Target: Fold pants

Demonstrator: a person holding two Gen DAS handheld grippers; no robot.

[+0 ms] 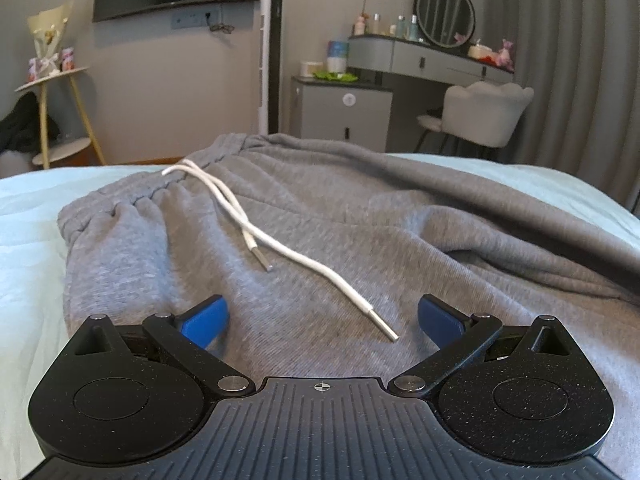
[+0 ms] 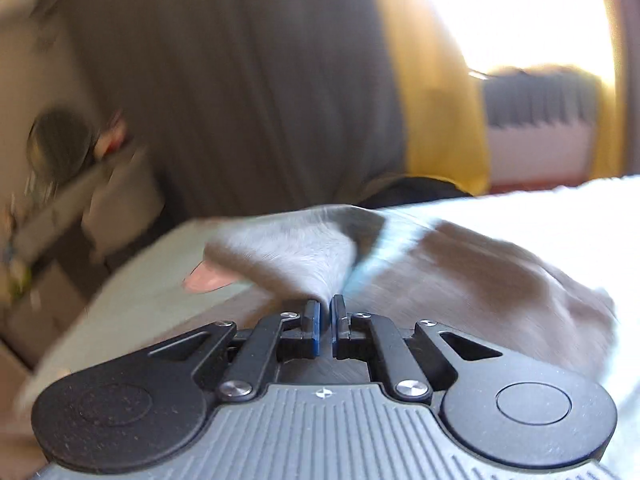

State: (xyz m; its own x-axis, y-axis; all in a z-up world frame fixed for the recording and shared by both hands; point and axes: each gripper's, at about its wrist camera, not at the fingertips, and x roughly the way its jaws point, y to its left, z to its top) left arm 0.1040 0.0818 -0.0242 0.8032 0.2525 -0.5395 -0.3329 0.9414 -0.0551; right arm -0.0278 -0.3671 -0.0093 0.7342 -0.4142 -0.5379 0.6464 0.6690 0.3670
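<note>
Presently logged: one pair of grey pants [image 1: 320,240], spread waistband-up across one pale bed [image 1: 28,216]; two white drawstring ends [image 1: 280,248] lying loose on the fabric. Left gripper [image 1: 322,320] — jaws spread wide, poised over the cloth, nothing between them. Right gripper [image 2: 325,312] — jaws pressed together, pinching a fold of pants; view blurred.
</note>
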